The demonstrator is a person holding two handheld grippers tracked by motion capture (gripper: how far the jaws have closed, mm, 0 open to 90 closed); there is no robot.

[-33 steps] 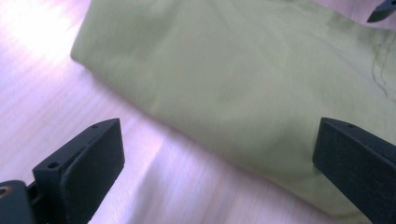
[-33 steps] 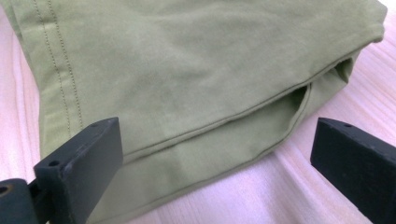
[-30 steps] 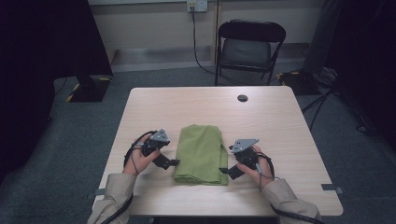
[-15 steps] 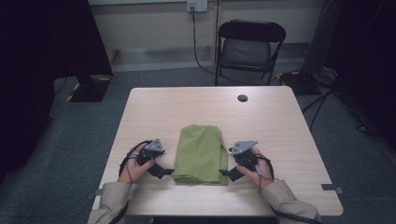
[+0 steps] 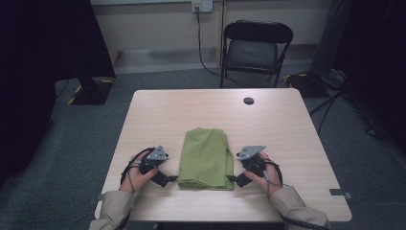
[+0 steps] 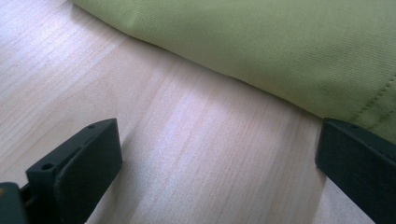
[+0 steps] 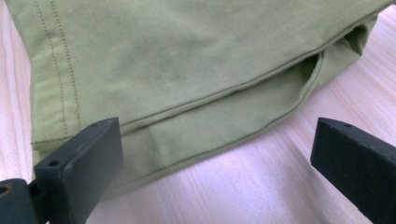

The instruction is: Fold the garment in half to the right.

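A folded green cloth [image 5: 206, 158] lies flat on the light wooden table [image 5: 287, 139], near its front edge. My left gripper [image 5: 167, 180] rests on the table at the cloth's near left corner, jaws wide apart, with bare wood between them and the cloth's edge [image 6: 280, 51] just beyond. My right gripper [image 5: 231, 178] sits at the near right corner, open too. Its view looks at the layered, stitched hem of the cloth [image 7: 177, 79], which lies between and ahead of the jaws. Neither gripper holds anything.
A small dark round spot [image 5: 248, 100] marks the table's far side. A black folding chair [image 5: 256, 48] stands behind the table, with cables and a wall socket beyond. Grey carpet surrounds the table.
The left gripper has slid toward the person and down to the cloth's near left corner. The right gripper has stayed almost still at the near right corner.
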